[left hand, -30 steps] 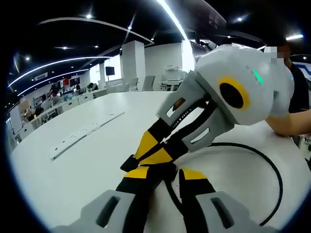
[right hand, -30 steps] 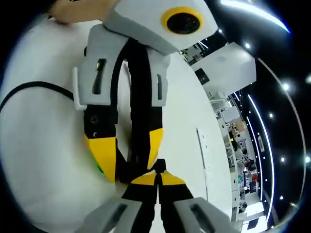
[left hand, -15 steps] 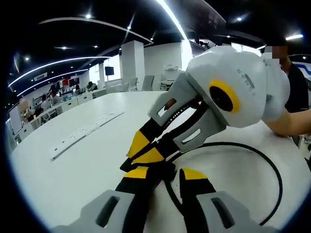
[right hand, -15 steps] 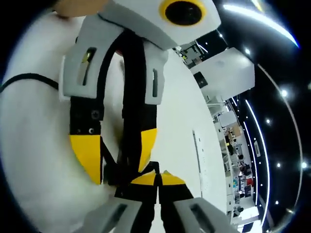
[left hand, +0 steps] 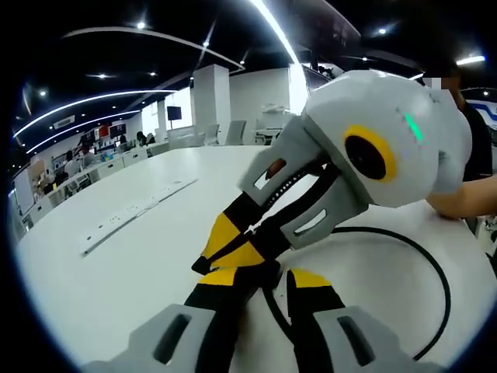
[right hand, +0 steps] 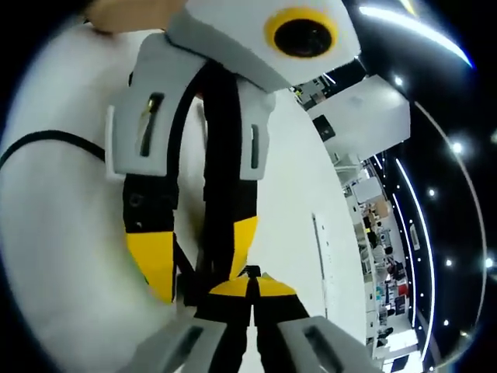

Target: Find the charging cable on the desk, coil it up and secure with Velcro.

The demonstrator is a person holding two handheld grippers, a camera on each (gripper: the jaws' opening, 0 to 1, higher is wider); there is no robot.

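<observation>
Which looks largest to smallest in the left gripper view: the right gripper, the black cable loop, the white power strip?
1. right gripper: largest as seen, though it is nearest the camera, which inflates it.
2. black cable: its loop spans a wide area of the white desk, but the line itself is thin.
3. white power strip: smallest, lying farther off.

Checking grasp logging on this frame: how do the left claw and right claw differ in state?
The left claw is open, jaws apart; the right claw is shut, jaws pressed together. The black cable appears to run between the left claw's jaws; I cannot tell whether the right claw pinches anything. Both have black jaws with yellow pads and sit tip to tip over the white table.
</observation>
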